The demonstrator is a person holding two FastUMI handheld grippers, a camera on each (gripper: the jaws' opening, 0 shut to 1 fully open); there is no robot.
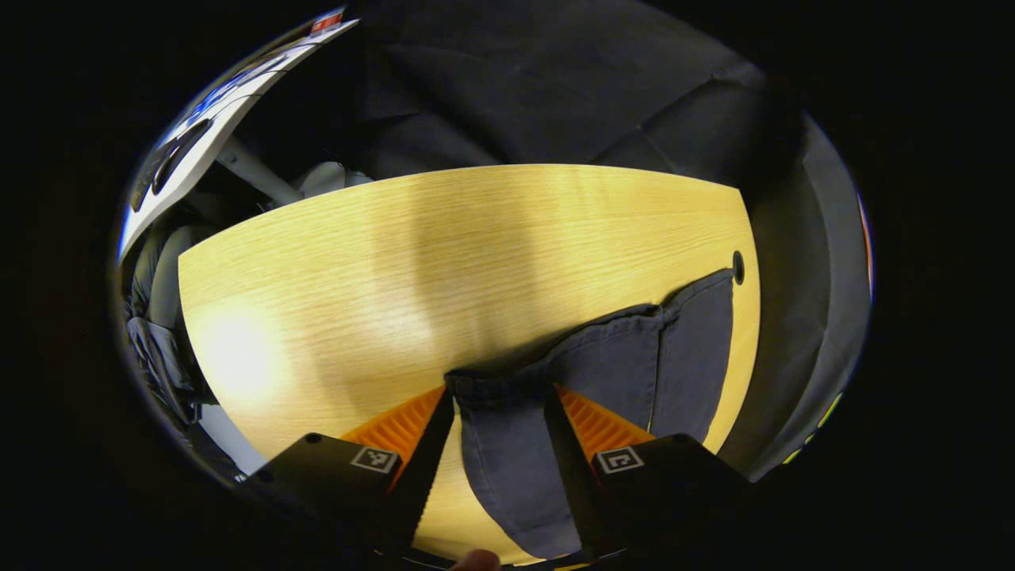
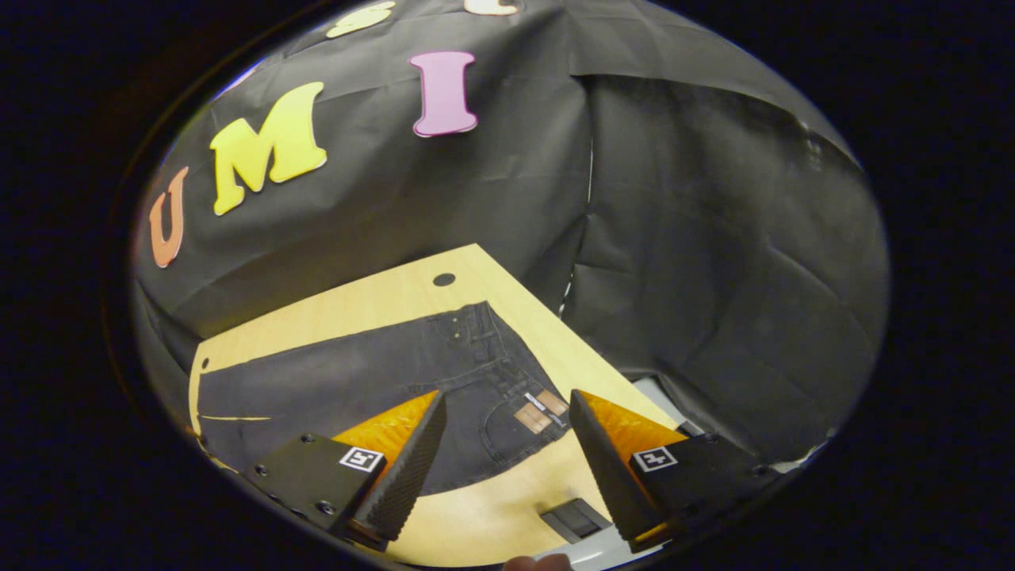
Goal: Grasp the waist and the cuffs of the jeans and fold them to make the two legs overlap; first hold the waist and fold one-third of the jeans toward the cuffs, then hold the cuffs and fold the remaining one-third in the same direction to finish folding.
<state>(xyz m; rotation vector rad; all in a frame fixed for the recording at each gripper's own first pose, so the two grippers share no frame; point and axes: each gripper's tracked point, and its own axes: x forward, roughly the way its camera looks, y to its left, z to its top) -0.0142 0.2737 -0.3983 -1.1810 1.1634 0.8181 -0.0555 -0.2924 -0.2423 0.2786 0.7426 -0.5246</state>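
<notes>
Down at the bottom of the left gripper view, the left gripper (image 1: 498,444) has its jaws part-open with the cuff end of the dark grey denim jeans (image 1: 618,373) between them. The hem sits right at the fingertips and fabric hangs down through the gap, but I cannot tell whether both fingers are pressing on the cloth. From there the leg runs up and to the right across the frame, over the pale wooden surface (image 1: 381,262), toward a small round hole (image 1: 738,267) near the right edge.

Over in the right gripper view, the right gripper (image 2: 507,444) is spread wide with nothing in it, hanging above the waist end. The jeans lie flat on the surface in the lower middle of the frame. The waistband and a small tan patch (image 2: 539,411) sit between and just beyond the fingertips, and the legs stretch away to the lower left.

So the long axis runs waist to cuffs, one gripper at each end. My read: the leg-overlap step is on, with the thirds folds yet to come. The right gripper is nearer the waist and looks to need a descent onto the waistband.
</notes>
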